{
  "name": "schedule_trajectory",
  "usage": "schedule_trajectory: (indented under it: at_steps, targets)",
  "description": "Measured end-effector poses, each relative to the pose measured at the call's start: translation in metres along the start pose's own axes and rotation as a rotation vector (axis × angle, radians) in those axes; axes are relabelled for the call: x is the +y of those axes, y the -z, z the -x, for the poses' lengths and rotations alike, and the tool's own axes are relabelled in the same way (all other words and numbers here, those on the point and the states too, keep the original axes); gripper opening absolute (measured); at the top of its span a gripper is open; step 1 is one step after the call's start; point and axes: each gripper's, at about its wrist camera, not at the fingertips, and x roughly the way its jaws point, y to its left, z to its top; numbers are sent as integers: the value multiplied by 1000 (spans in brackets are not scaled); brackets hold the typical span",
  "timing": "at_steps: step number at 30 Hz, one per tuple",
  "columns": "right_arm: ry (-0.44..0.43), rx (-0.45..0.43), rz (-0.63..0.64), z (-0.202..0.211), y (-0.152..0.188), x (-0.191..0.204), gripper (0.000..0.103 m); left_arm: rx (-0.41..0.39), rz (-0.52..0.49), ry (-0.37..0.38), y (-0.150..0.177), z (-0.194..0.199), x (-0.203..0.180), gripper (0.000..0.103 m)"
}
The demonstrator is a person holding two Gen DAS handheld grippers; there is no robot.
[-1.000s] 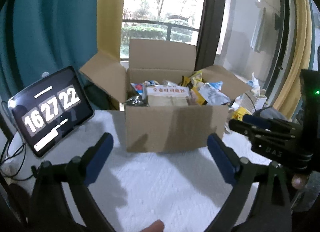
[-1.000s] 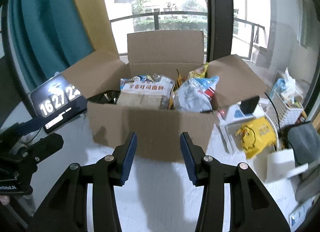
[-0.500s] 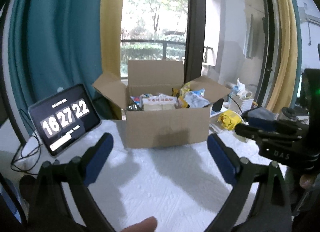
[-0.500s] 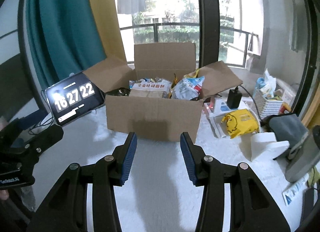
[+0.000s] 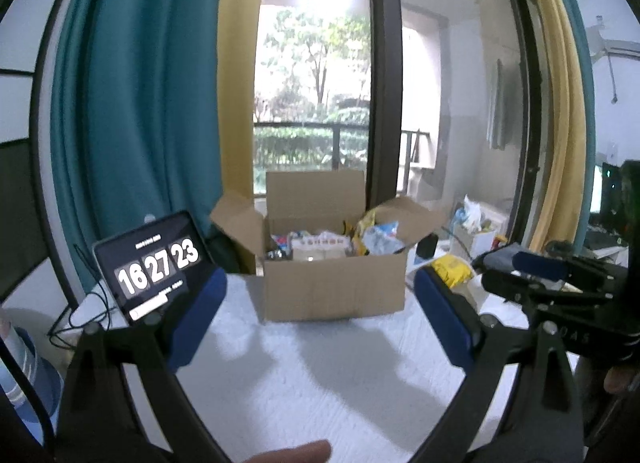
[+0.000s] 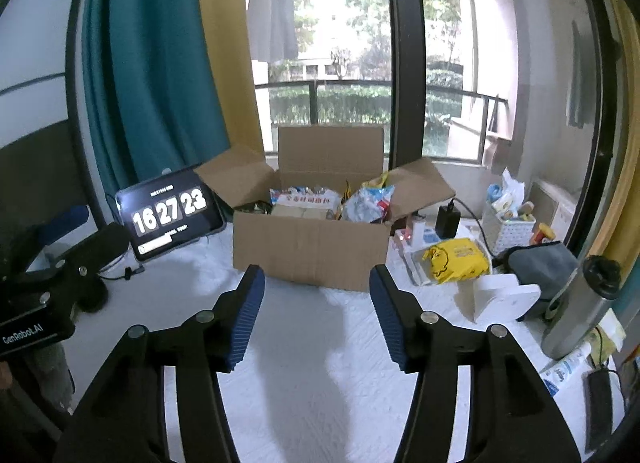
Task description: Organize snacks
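An open cardboard box [image 5: 334, 289] [image 6: 310, 249] stands on the white table, flaps spread, filled with several snack packets [image 5: 320, 245] [image 6: 308, 201], among them a silver-blue bag [image 6: 366, 203]. My left gripper [image 5: 320, 315] is open and empty, well back from the box front. My right gripper [image 6: 316, 311] is open and empty, also back from the box. Each gripper shows at the edge of the other's view: the right one [image 5: 552, 283] and the left one [image 6: 52, 275].
A tablet clock [image 5: 154, 263] [image 6: 170, 211] leans left of the box. Right of the box lie a yellow packet [image 6: 458, 261], a black charger [image 6: 448, 217], a white basket [image 6: 508, 225], a white holder [image 6: 496, 299] and a steel bottle [image 6: 580, 307]. Curtains and window stand behind.
Both grippers have pulled back and up from the box, so it looks smaller and farther. Their jaws stay open. The clock turned from 22 to 23.
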Motion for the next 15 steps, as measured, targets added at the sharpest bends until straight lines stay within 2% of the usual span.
schedule_trajectory:
  at_steps: [8,12,15]
  targets:
    - [1,-88,9,42,-5,3,60,-71,9,-12,-12,30,-4,96]
    - [10,-129,18,60,-9,5,60,-114,47,10,-18,44,-4,96]
    - [16,-159,22,73,-12,5,61,-110,54,32,-21,49,-5,97]
